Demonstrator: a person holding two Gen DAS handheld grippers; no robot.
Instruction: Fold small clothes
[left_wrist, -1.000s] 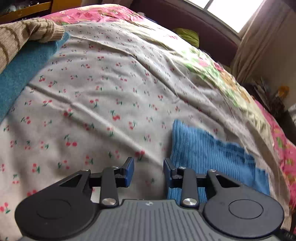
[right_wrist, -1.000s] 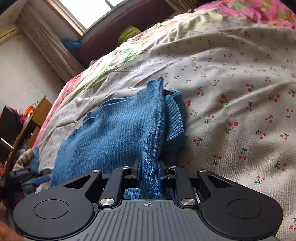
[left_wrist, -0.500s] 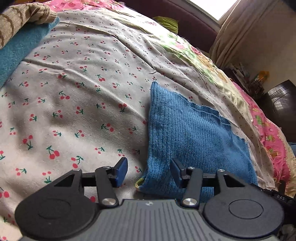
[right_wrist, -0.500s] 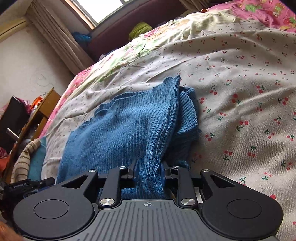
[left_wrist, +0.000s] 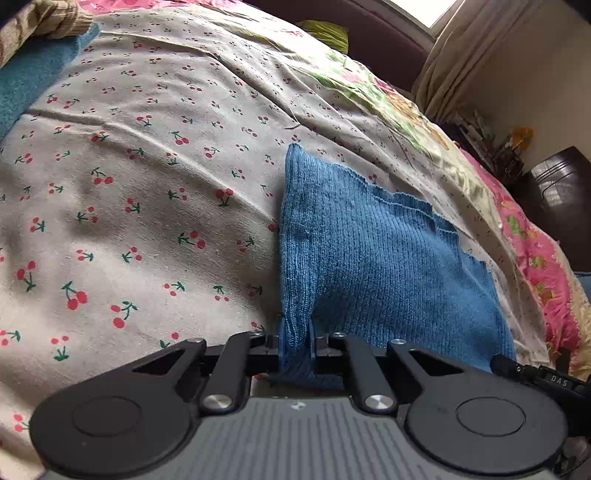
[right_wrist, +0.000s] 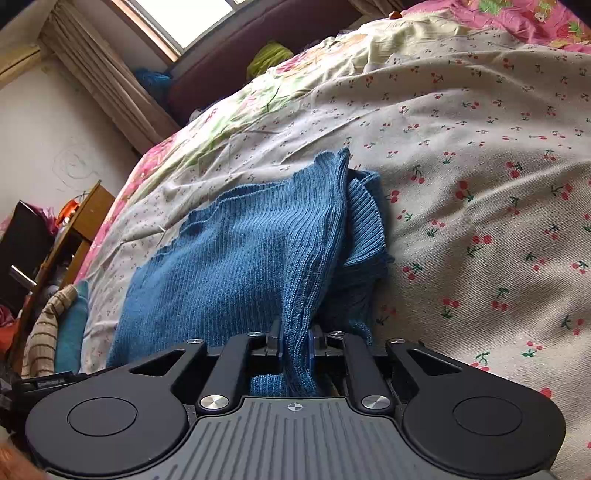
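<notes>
Blue knit garment is lying on the cherry-print bedsheet; left tool is clamping its near corner, right tool is closing on a raised fold.

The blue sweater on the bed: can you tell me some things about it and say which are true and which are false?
1. The left hand-held gripper pinches the blue sweater. True.
2. The right hand-held gripper holds nothing. False: sweater fabric is between its closing jaws.
3. The sweater lies on a cherry-print sheet. True.
4. The sweater is red. False: it is blue.
5. A teal cloth lies at the left view's far left. True.
</notes>
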